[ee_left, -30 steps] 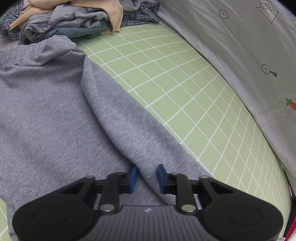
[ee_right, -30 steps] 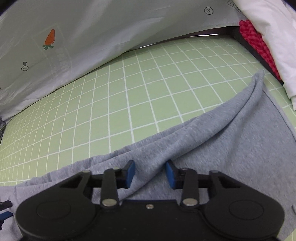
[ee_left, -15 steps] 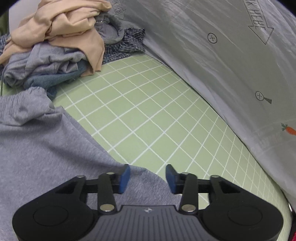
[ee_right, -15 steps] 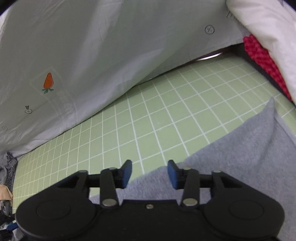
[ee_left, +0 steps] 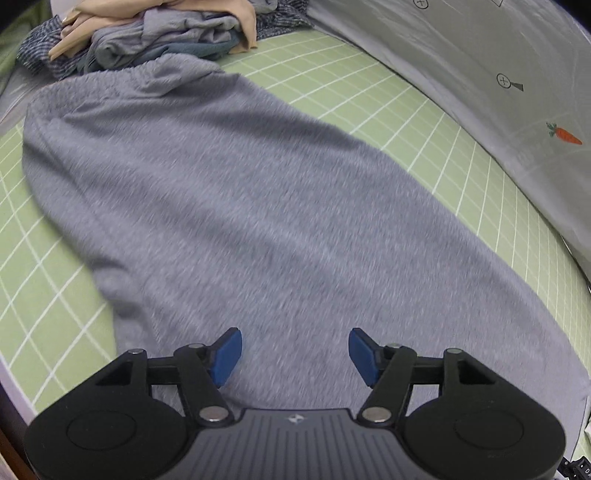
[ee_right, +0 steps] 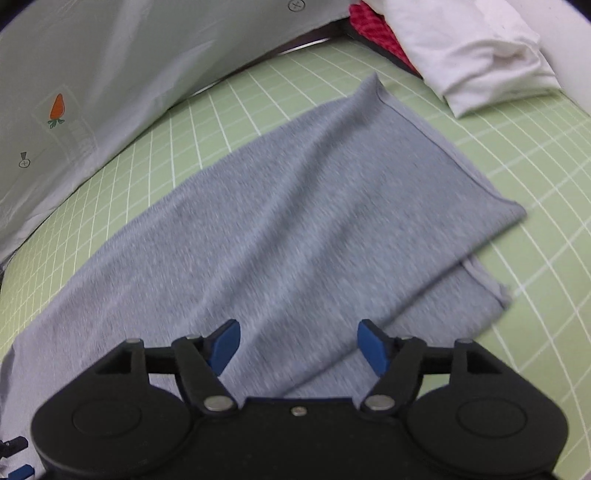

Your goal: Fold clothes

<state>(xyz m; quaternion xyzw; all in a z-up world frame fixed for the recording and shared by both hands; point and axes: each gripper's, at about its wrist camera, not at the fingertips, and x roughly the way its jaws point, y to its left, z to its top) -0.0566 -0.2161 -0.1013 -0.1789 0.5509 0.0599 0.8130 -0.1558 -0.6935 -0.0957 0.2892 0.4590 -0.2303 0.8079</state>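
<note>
Grey sweatpants (ee_left: 236,206) lie folded lengthwise on the green grid mat (ee_left: 406,110), waistband toward the far left. My left gripper (ee_left: 295,352) hovers open over the near part of the cloth, nothing between its blue pads. In the right wrist view the leg end of the same grey sweatpants (ee_right: 295,206) lies flat, one leg stacked on the other, cuffs toward the right. My right gripper (ee_right: 298,347) is open above the cloth and holds nothing.
A heap of unfolded clothes (ee_left: 155,33) sits at the mat's far left. A grey sheet with carrot prints (ee_left: 517,92) runs along the back. A folded white garment (ee_right: 476,51) on red cloth (ee_right: 380,33) lies at the far right. Green grid mat (ee_right: 535,155) shows beside the cuffs.
Both grippers have opened wide and let go of the sweatpants. They have pulled back from the far edge, and the cloth now lies folded flat under them.
</note>
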